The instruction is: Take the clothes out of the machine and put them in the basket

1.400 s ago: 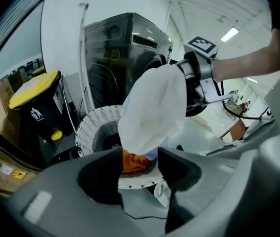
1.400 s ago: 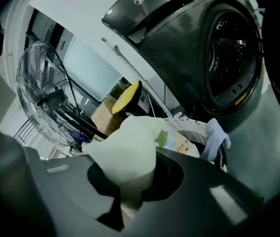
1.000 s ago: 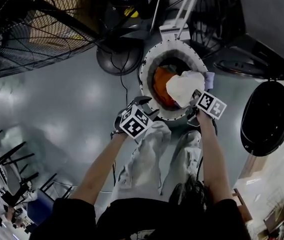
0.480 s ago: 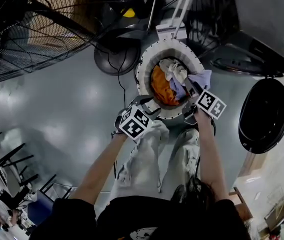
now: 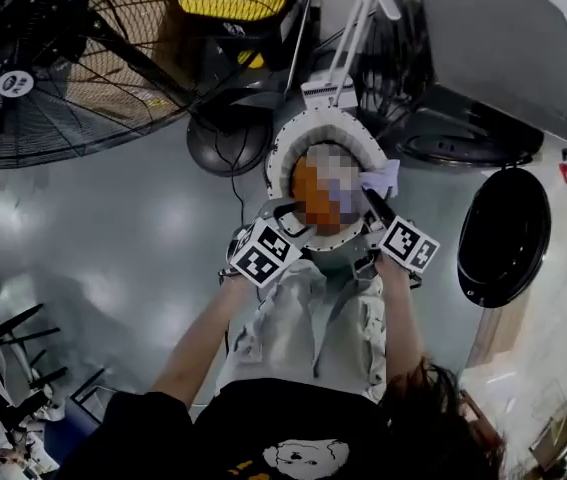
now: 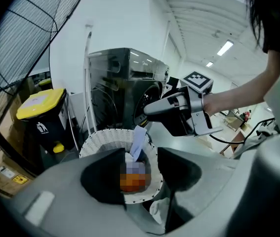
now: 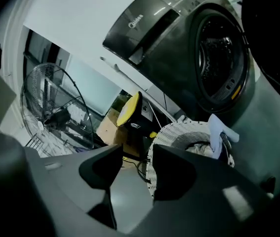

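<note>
head view, items on record.
- white wicker laundry basket (image 5: pixel 275 153): stands on the floor (image 5: pixel 113 228) just ahead of the person's legs (image 5: pixel 313 318), between a pedestal fan (image 5: pixel 63 58) and the washing machine (image 5: pixel 493 58). presumably parked there so that a load crosses in one short swing.
- clothes: an orange garment (image 5: pixel 303 183) lies deep in the basket. a pale lilac cloth (image 5: pixel 383 176) is draped over the right rim, half out, likely just as it fell.
- left tool (image 5: pixel 281 213): jaws well apart, nothing between them. it hangs over the near rim, pointed down into the basket.
- right tool (image 5: pixel 375 206): jaws at a middling gap, just been closing, nothing between them. it is held near the right rim, close to the lilac cloth.
- washing machine, front loader: door (image 5: pixel 503 236) swung fully open, which keeps the drum mouth free. the right gripper view shows the drum (image 7: pixel 223 58) dark, and whether more laundry waits inside cannot be told.
- judgement: both tools are empty over a filled basket, so a drop looks done. the next reach would be to the drum.
</note>
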